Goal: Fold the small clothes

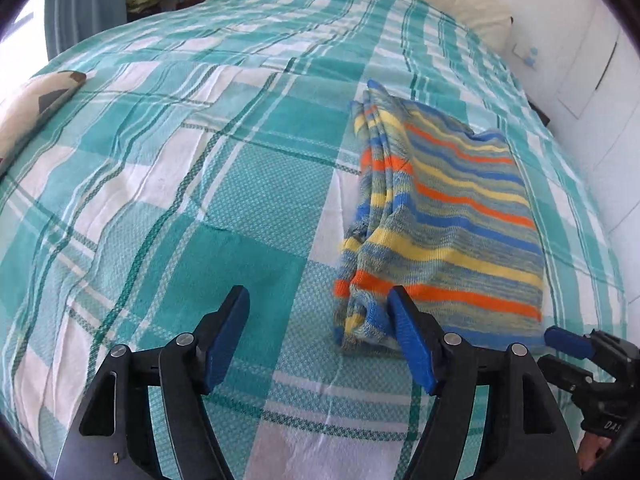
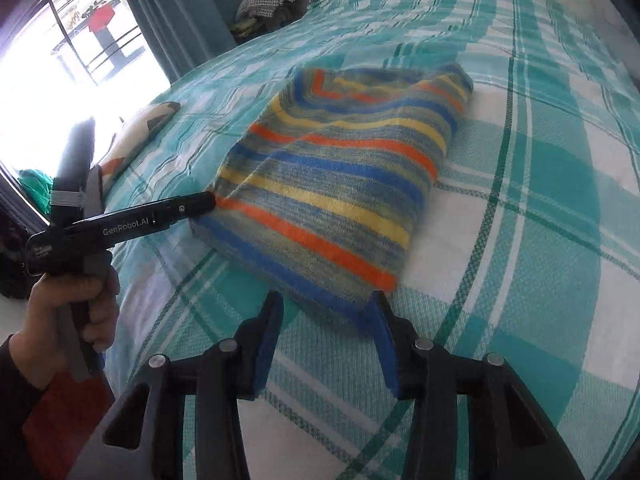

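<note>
Both grippers, the left gripper (image 1: 316, 300) and the right gripper (image 2: 326, 306), hover with jaws spread, pinching nothing, poised at the near edge of the cloth, probably to take hold for another fold. One teal-and-white checked bedspread (image 1: 168, 168) serves as the work surface. One striped knit garment (image 1: 452, 216), already folded into a rough rectangle, lies on it. One patterned pillow (image 1: 36, 104) rests well apart at the bed's left edge.
</note>
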### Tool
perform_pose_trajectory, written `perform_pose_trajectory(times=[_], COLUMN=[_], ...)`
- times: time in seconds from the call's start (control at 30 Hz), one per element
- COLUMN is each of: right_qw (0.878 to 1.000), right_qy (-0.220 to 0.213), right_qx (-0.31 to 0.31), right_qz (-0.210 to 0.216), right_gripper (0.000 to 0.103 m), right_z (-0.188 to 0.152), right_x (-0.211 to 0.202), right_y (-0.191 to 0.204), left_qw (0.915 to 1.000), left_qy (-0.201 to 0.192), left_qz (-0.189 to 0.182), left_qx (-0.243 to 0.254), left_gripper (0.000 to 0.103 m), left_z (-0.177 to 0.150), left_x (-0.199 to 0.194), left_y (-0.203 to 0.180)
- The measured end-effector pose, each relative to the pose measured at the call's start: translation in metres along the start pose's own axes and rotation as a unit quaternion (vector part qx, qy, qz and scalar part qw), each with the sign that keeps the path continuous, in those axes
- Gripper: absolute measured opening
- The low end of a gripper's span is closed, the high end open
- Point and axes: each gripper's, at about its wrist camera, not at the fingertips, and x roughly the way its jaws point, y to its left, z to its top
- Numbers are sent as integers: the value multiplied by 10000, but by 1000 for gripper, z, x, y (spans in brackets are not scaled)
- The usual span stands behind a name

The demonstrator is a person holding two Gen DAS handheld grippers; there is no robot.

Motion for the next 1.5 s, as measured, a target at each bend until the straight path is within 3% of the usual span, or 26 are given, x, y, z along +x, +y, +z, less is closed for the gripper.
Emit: perform_pose_trajectory(times=[0.07,0.1,0.27,0.4,0.83,0.93,1.03,1.2,1.3,1.37,1.43,1.5], right_qw=[9992,9982,9910,9830,9702,9750,9851,9909,9892,9871,9831,9794], right_qy=[-52,-113,-65,3,224,254,-50,-470,-618,-468,-320,-303], right_qx=[175,172,187,131,22,116,393,1092,1328,1520,1762,1912], right_qz=[-359,-570,-1320,-1830,-2413,-2205,-1672,-633,-54,182,375,571], right_gripper=[69,71,73,73,74,74,74,74,74,74,74,73], right_z=[-11,-17,-32,-47,-62,-65,-59,7,55,78,92,101], right_x=[-16,-24,-44,-53,-49,-47,-56,-51,-24,4,33,53], right_y=[4,9,20,22,20,14,2,-33,-53,-70,-84,-90], left_qw=[9998,9997,9994,9991,9976,9979,9976,9947,9929,9927,9928,9929], left_qy=[-94,-111,9,170,219,209,60,261,517,751,892,843], left_qz=[-138,-149,-222,-162,7,-214,-566,-922,-849,-621,-455,-568], left_qx=[80,134,269,352,658,567,405,376,652,708,657,617], left_gripper=[84,85,87,87,87,87,87,89,89,89,89,90], left_z=[-13,-22,-59,-72,-79,-71,-38,50,84,94,99,101], left_x=[-21,-29,-40,-35,-30,-36,-38,1,41,70,92,100], left_y=[2,1,-4,-11,-18,-17,-10,-15,-28,-30,-27,-25])
